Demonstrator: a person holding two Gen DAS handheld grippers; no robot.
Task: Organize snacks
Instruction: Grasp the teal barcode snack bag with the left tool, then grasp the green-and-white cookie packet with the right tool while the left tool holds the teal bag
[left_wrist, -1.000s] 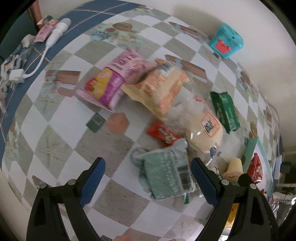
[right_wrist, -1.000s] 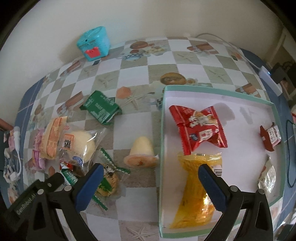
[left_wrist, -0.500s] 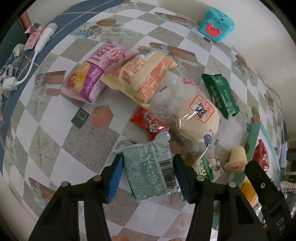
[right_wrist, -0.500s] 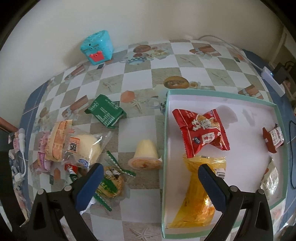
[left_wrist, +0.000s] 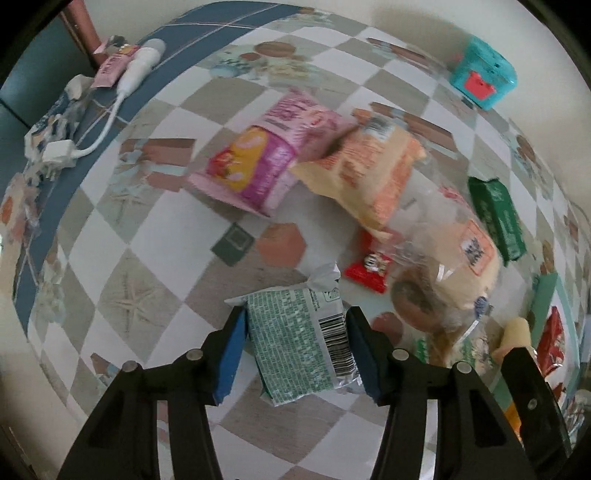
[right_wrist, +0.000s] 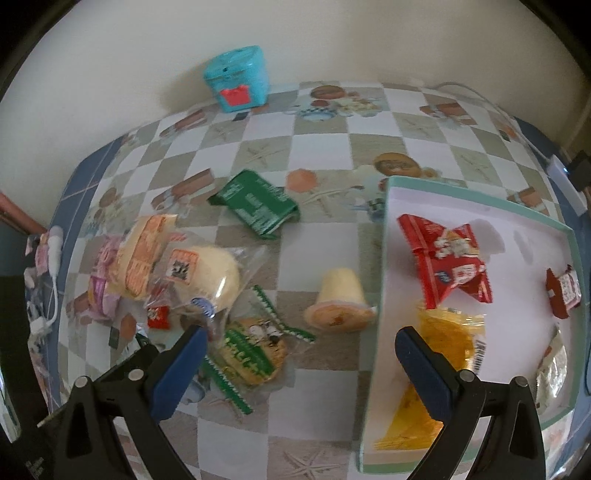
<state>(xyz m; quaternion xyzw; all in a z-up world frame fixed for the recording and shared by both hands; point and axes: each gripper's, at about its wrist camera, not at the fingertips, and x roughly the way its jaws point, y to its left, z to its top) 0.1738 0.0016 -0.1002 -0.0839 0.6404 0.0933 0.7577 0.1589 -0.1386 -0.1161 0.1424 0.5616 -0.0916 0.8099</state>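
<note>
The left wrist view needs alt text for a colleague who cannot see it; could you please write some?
The left gripper grips a pale green snack packet between its blue fingers above a checkered tablecloth. Beyond lie a pink bag, an orange bag, a wrapped bun and a teal box.

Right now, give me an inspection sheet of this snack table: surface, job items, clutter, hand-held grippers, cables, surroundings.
Surface: checkered tablecloth with seaside prints, blue border.
Job's things: tray holds a red packet, yellow packet, small red candy and a pale sachet. Loose outside it: jelly cup, green packet, cookie, bun, orange packet, pink packet.
Clutter: teal box by the wall.
Grippers: left hand-held gripper shut on the mint packet; right hand-held gripper open, empty.
Cables: white cable at the table's left edge.
Surroundings: plain wall.
</note>
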